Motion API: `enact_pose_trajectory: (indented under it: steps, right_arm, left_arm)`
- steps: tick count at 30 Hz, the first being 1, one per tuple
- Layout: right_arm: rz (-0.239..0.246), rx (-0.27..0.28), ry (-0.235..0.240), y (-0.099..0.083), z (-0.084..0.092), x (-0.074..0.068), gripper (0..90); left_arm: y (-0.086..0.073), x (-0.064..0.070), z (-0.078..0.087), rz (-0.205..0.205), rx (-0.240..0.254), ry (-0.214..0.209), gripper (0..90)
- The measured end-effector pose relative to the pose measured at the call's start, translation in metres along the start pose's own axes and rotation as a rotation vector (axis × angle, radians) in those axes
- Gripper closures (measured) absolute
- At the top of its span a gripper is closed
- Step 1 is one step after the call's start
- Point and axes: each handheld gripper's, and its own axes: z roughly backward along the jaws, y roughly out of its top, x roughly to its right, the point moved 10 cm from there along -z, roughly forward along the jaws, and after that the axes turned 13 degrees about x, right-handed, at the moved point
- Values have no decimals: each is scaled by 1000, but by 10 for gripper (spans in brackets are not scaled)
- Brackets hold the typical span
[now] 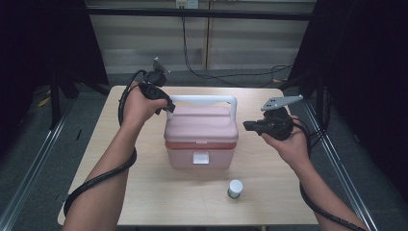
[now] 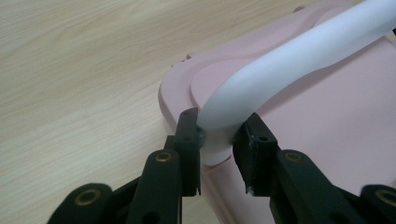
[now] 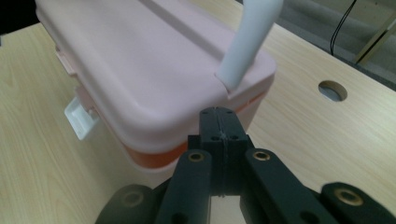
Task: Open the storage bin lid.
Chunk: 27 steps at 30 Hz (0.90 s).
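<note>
A pink cooler box (image 1: 201,137) with a white handle (image 1: 204,99) raised upright stands in the middle of the wooden table (image 1: 144,192); a white latch (image 1: 200,158) is on its front. My left gripper (image 1: 168,105) is shut on the handle's left end, and the left gripper view has the white handle (image 2: 299,70) pinched between both jaws above the pink lid (image 2: 327,130). My right gripper (image 1: 248,126) is shut with nothing in it, held just right of the box and pointing at it. In the right gripper view the closed tips (image 3: 220,123) sit close to the box (image 3: 154,70) corner, below the handle (image 3: 247,42).
A small white-capped container (image 1: 235,188) stands on the table in front of the box. A round hole (image 3: 332,90) is in the tabletop beyond the box. Cables trail from both grippers; dark curtains flank the table.
</note>
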Motion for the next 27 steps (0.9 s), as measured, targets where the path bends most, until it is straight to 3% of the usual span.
enact_pose_trajectory:
  steps: [5, 7, 14, 18, 27]
  right_arm:
    - [-2, -37, -4, -13, 0, 4, 900]
    - [-14, -34, 3, -16, -2, 3, 900]
    - [-27, -24, 28, -20, -6, -1, 900]
    - [-9, -65, 38, -29, -12, -5, 900]
    - [-22, -67, 78, -31, -28, -18, 900]
  left_arm:
    - [3, 0, 2, 3, 11, -5, 715]
    - [4, -1, 4, -6, 12, -9, 715]
    - [6, 0, 6, 20, 26, -8, 715]
    - [8, 0, 7, 15, 36, -11, 715]
    - [9, 0, 9, 25, 52, -18, 715]
